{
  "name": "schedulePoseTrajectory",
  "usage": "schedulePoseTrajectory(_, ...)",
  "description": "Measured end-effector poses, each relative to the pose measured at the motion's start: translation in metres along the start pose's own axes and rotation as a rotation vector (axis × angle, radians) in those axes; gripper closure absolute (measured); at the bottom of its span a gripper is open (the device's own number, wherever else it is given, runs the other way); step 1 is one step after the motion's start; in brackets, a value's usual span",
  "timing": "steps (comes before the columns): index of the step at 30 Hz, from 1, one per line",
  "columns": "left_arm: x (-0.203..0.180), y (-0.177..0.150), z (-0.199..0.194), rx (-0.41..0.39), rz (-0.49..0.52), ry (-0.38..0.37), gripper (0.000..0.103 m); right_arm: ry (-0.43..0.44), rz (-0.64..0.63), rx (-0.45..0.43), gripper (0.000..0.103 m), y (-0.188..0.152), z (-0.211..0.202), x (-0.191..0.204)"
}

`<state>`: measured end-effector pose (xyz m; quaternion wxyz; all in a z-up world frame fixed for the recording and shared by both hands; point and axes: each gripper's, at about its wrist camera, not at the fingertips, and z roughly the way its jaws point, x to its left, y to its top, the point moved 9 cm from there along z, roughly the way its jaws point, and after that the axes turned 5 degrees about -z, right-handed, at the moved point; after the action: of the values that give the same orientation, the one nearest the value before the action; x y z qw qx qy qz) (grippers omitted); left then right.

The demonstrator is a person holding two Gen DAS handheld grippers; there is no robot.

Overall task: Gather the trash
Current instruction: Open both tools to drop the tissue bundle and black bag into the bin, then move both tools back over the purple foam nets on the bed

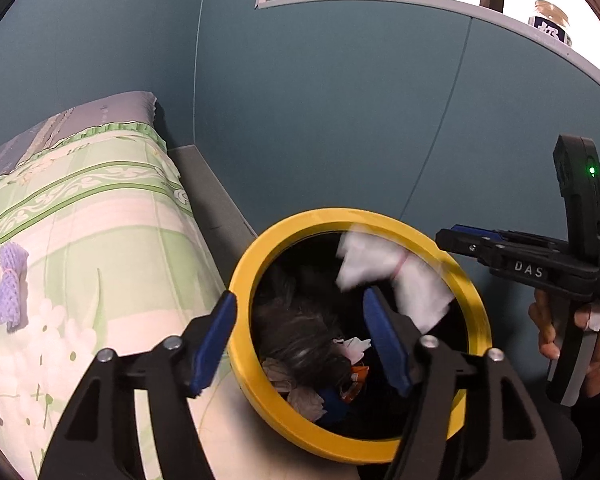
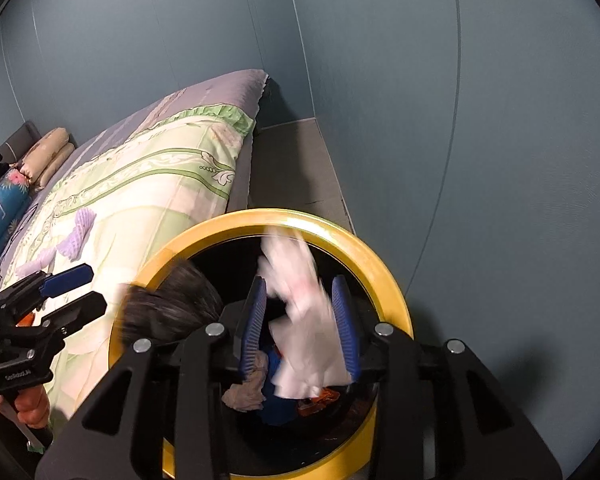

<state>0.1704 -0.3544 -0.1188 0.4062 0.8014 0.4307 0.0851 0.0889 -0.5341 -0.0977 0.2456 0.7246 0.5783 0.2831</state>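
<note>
Over the yellow-rimmed bin (image 2: 374,264) beside the bed (image 2: 148,184), both the left hand-held gripper (image 1: 300,340) and right hand-held gripper (image 2: 300,326) stand apart, blurred white wrapper (image 2: 304,320) loose between the right's pads.

Green floral quilt (image 1: 100,216) (w/ pillows (image 2: 48,152)), blue wall (image 1: 340,100)

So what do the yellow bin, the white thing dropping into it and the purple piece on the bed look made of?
Bin: likely plastic, with a smooth, evenly yellow, slightly glossy rim. White thing: looks like thin foam or paper sheet, pinched by a pink band; blurred, so unsure. Purple piece: probably foam netting, with a ribbed mesh texture, tied in the middle.
</note>
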Motion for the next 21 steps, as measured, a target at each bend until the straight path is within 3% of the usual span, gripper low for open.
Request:
schedulePoseTrajectory(3, 0.005, 0.004, -0.003, -0.018, -0.012, 0.009, 0.027, -0.003, 0.004, -0.002, 0.071, 0.0, -0.001, -0.001)
schedulePoseTrajectory(7, 0.011, 0.009, -0.009, -0.036, -0.025, 0.018, 0.022, -0.01, 0.018, -0.012, 0.068, 0.002, -0.006, -0.004)
schedulePoseTrajectory(9, 0.017, 0.011, -0.014, -0.045, -0.036, 0.027, 0.02, -0.013, 0.019, -0.021, 0.059, 0.004, -0.01, -0.004)
schedulePoseTrajectory(15, 0.042, 0.019, -0.04, -0.09, -0.062, 0.081, 0.01, -0.021, -0.013, -0.061, 0.047, 0.02, -0.028, 0.01)
schedulePoseTrajectory(21, 0.081, 0.024, -0.08, -0.135, -0.089, 0.15, 0.008, 0.024, -0.081, -0.105, 0.038, 0.047, -0.045, 0.053)
